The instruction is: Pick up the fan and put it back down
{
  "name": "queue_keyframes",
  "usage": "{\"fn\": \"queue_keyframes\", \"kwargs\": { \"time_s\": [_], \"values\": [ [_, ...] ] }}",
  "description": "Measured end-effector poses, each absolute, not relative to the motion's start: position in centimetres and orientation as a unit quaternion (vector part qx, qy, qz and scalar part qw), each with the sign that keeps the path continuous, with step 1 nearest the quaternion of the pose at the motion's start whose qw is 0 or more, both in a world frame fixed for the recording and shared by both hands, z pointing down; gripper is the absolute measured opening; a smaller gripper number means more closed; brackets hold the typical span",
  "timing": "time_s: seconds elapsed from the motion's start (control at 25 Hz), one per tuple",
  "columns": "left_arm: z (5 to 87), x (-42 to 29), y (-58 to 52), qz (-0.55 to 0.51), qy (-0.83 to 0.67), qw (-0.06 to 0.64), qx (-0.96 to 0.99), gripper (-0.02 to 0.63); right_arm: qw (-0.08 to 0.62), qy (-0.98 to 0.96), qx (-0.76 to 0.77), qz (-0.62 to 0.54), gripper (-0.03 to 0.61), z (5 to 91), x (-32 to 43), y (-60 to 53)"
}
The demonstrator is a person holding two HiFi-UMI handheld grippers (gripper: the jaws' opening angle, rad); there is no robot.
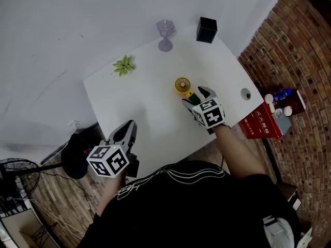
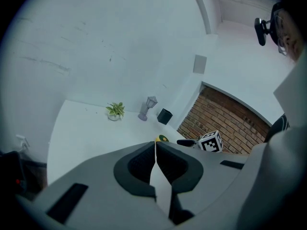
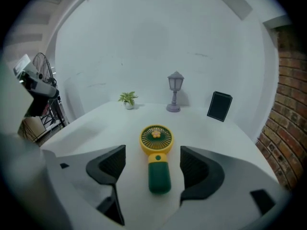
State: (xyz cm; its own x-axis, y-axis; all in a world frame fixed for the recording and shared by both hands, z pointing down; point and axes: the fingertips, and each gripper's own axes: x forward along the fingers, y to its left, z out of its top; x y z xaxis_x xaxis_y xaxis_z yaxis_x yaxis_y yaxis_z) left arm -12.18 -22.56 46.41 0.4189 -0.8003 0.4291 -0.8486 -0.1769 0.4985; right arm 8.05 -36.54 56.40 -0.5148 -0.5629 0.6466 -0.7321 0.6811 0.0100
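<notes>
Closest to the person, the left gripper hangs over the near-left edge of the white table. Its jaws are pressed together with nothing between them, and it is well apart from the work.

Further in, the right gripper is low over the table with its jaws spread wide. The fan lies flat on the tabletop between them. Its dark green handle is toward the gripper and its round yellow head points away. The long axis therefore runs straight along the gripper's own line and across the line on which the jaws close. A gap of bare table shows on each side of the handle, so neither pad appears to touch it. How close the pads sit to the table surface is hard to judge from these angles.

The right gripper is clearly the nearer one and is already lined up. The pick-up seems to call only for closing on the handle, then lifting and setting the fan down again. The grasp looks not yet made.

Beyond the fan's head, along the far edge, stand a small potted plant, a lilac lantern ornament and a black box. All three are well clear of the fan.
</notes>
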Motion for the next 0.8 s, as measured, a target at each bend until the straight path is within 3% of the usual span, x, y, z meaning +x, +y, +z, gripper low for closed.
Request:
{"fn": "queue_keyframes", "kwargs": {
  "time_s": [0.16,0.44,0.56,0.68,0.8],
  "values": [
    [45.2,-11.2,-21.5,0.042,-0.527,0.344,0.776,0.035,0.260,-0.881,0.367,0.145,0.328,52.2,7.6,-34.1],
    [41.6,-9.3,-19.3,0.033,-0.506,0.314,0.803,0.035,0.134,-0.925,0.327,0.138,0.149,43.0,5.8,-28.2],
    [39.6,-8.6,-18.1,0.027,-0.497,0.299,0.814,0.035,0.091,-0.937,0.312,0.124,0.102,39.6,5.5,-25.5],
    [37.8,-7.7,-16.6,0.021,-0.487,0.283,0.826,0.035,0.057,-0.942,0.308,0.119,0.009,37.1,5.9,-23.1],
    [36.2,-7.0,-14.8,0.023,-0.472,0.261,0.842,0.035,0.027,-0.947,0.296,0.119,0.002,35.3,5.9,-21.0]
  ]
}}
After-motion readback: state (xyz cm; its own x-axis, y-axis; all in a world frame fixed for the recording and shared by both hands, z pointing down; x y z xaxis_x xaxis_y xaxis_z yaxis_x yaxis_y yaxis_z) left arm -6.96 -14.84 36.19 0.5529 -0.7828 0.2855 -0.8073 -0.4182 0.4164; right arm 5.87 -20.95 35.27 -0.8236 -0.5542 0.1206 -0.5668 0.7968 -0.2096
